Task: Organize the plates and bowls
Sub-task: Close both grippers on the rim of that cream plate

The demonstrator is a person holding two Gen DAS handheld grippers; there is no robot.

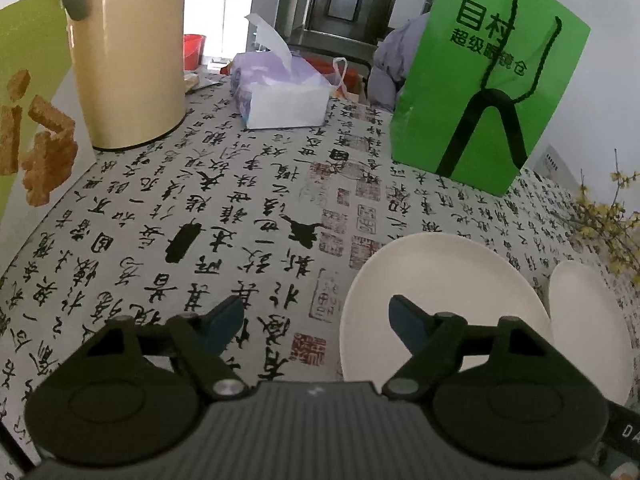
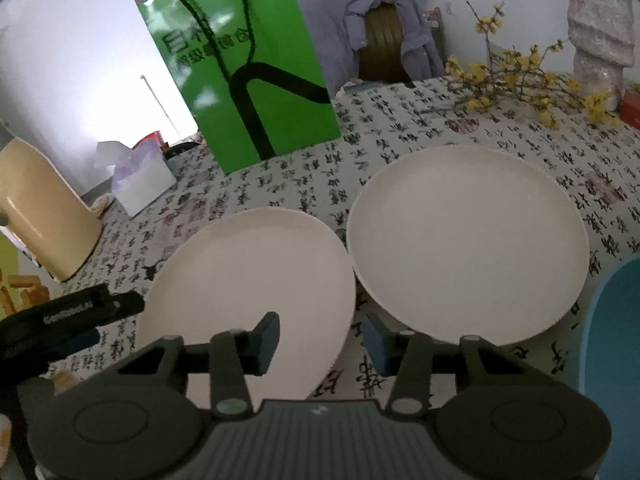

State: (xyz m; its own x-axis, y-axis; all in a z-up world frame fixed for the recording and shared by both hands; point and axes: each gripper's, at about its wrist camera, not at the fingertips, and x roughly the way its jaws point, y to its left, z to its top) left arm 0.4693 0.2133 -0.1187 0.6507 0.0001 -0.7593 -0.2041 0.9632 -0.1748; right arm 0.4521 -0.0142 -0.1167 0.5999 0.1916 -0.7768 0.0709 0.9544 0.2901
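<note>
Between the blue-padded fingers of the left gripper (image 1: 316, 320) only the printed tablecloth (image 1: 200, 216) is seen; the jaws are spread apart and nothing is grasped, though the right-hand finger is raised over the near rim of a cream plate (image 1: 444, 292). A second cream plate (image 1: 588, 320) is seen just beyond it at the right edge of that view. On the right gripper (image 2: 324, 338) the jaws are likewise released: the left finger is held above the nearer plate (image 2: 256, 276), the right finger is placed over the cloth beside the rim of the farther plate (image 2: 468, 240), and no pad is pressed against either. The two plates are laid flat side by side, their rims almost touching. A blue rim (image 2: 616, 344) of some vessel is cut off at the right edge. Farther back, a green paper bag (image 1: 488, 80) with cord handles is stood upright, printed with "目村" and a smaller line beginning "超级". A tissue pack (image 1: 280, 92) and a cream jug (image 1: 128, 52) are set to the left, and yellow flowering twigs (image 2: 520, 84) are laid to the right. Calligraphy and red seals are printed all over the cloth.
</note>
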